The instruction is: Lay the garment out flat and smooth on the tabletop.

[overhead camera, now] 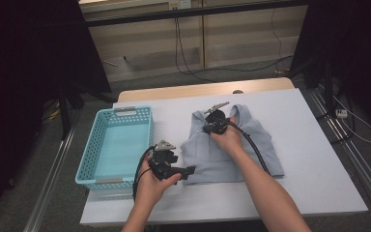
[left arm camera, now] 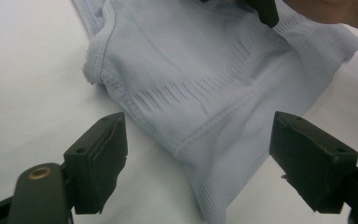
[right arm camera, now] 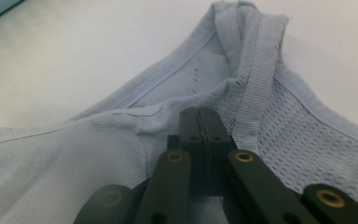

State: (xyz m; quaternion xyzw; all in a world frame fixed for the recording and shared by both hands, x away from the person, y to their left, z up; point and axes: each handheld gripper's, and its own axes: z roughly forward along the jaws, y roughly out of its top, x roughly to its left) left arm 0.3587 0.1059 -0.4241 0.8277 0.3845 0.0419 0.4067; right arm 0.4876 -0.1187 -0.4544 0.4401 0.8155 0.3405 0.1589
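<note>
Now my right gripper is pinched on the pale blue top near its neckline, pinning it flat on the table — my left gripper, jaws spread, straddles its hem corner, apparently ready to fold.

Two black grippers — left gripper, right gripper — brass-coloured pivot screws, grey three-cornered top plates, trailing black cables; forearms unsleeved.

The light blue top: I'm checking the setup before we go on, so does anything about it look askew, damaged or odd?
No damage shows. The light blue top lies mostly flat on the table, but its neckline is bunched up where the right gripper has its jaws closed at the fabric. The left gripper is open at a lower corner. The blue basket sits square beside it.
</note>
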